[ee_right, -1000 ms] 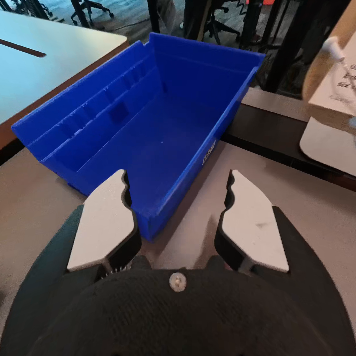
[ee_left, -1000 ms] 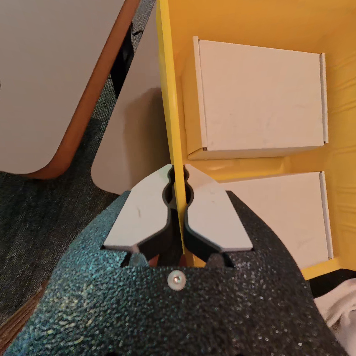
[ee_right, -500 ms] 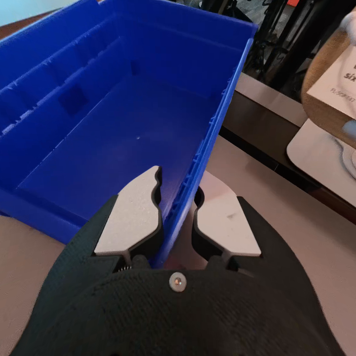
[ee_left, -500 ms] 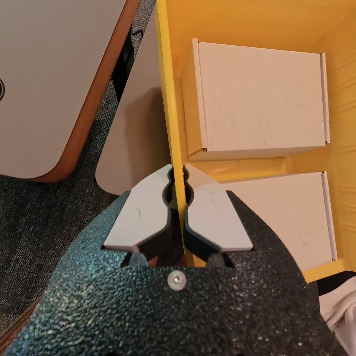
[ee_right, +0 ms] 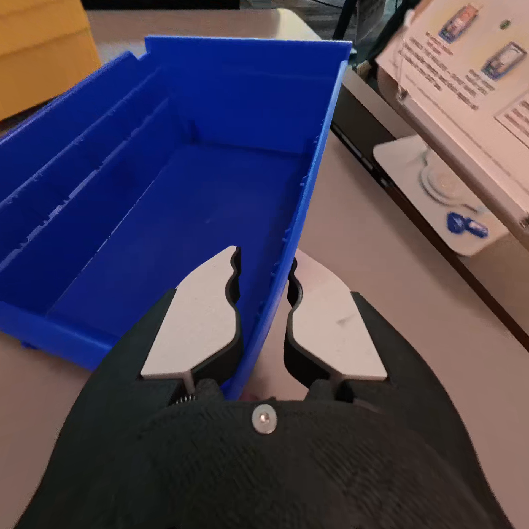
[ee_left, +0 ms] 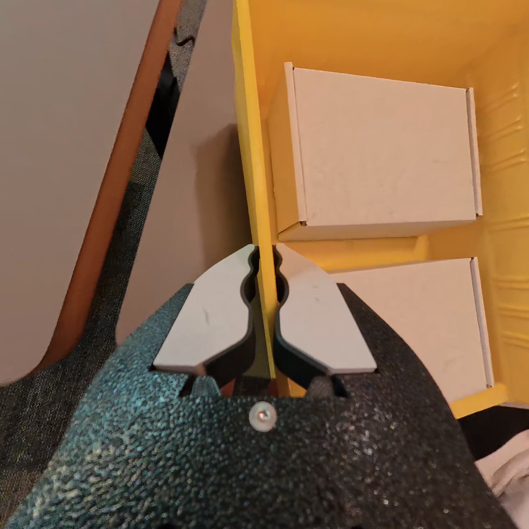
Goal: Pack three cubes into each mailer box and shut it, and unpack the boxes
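Note:
My left gripper (ee_left: 264, 249) is shut on the left side wall of a yellow bin (ee_left: 249, 143), one finger inside and one outside. Two closed white mailer boxes lie in that bin, one farther off (ee_left: 380, 154) and one nearer (ee_left: 415, 323). My right gripper (ee_right: 264, 254) is shut on the right side wall of a blue bin (ee_right: 243, 94), whose floor is bare. No cubes are in view. The yellow bin also shows blurred at the top left of the right wrist view (ee_right: 37, 51).
The bins stand on a beige table (ee_right: 372, 286). A neighbouring table with a wooden edge (ee_left: 57, 143) sits left across a gap over grey carpet (ee_left: 57, 429). A printed sheet (ee_right: 472, 71) and a white base (ee_right: 429, 186) are to the right. White cloth (ee_left: 509, 472) lies at the lower right. My right fingertips sit around 55 centimeters from my left ones. Between my right fingertips and the white base (ee_right: 429, 186) there is roughly 35 centimeters.
My right gripper went from open in front of the blue bin to shut on its right wall, and that view has swung round. My left gripper keeps its hold and has shifted slightly.

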`<action>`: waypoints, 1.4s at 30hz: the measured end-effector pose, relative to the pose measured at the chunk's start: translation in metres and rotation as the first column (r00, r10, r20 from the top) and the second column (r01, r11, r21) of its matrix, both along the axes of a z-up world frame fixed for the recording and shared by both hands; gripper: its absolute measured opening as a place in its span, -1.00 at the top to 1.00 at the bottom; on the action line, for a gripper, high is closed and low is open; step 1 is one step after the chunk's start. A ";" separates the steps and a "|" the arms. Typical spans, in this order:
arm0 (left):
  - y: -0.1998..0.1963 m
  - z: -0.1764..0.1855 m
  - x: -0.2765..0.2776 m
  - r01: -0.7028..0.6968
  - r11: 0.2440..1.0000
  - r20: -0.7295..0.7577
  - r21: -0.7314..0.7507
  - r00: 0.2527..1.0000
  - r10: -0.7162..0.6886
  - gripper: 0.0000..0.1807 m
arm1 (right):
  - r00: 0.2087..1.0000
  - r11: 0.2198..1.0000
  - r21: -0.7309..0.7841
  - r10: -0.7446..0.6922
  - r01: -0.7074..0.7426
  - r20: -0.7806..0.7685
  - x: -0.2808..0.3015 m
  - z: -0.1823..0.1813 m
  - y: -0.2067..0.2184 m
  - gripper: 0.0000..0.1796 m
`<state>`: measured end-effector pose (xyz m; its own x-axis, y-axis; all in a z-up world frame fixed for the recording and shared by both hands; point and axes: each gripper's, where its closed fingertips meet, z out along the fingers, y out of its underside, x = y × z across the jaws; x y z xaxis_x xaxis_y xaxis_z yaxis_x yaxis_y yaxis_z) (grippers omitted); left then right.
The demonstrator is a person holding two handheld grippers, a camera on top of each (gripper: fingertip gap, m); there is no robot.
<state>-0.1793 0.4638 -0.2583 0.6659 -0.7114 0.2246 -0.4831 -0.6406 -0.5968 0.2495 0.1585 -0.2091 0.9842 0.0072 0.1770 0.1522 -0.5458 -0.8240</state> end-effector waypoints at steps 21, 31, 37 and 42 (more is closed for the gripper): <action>0.066 0.002 0.302 0.250 0.968 -0.150 0.009 0.958 -0.245 0.93 | 0.671 0.693 0.009 -0.696 0.721 -0.255 0.288 -0.030 -0.342 0.63; 0.083 -0.001 0.356 0.219 0.973 -0.208 0.072 0.958 -0.200 0.94 | 0.707 0.707 -0.132 -0.705 0.695 -0.059 0.327 -0.055 -0.338 0.68; 0.090 0.001 0.354 0.209 0.966 -0.164 0.153 0.969 -0.184 0.82 | 0.703 0.704 -0.106 -0.709 0.702 -0.053 0.341 -0.054 -0.330 0.62; 0.090 0.051 0.348 0.327 0.884 -0.158 0.335 0.944 -0.289 0.65 | 0.646 0.643 -0.071 -0.760 0.763 0.064 0.328 -0.020 -0.345 0.18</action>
<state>0.1686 0.5534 -0.2072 0.4061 -0.9038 -0.1350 -0.6909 -0.2069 -0.6928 0.5780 -0.1867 -0.2291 0.6440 -0.7270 0.2383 -0.3291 -0.5444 -0.7716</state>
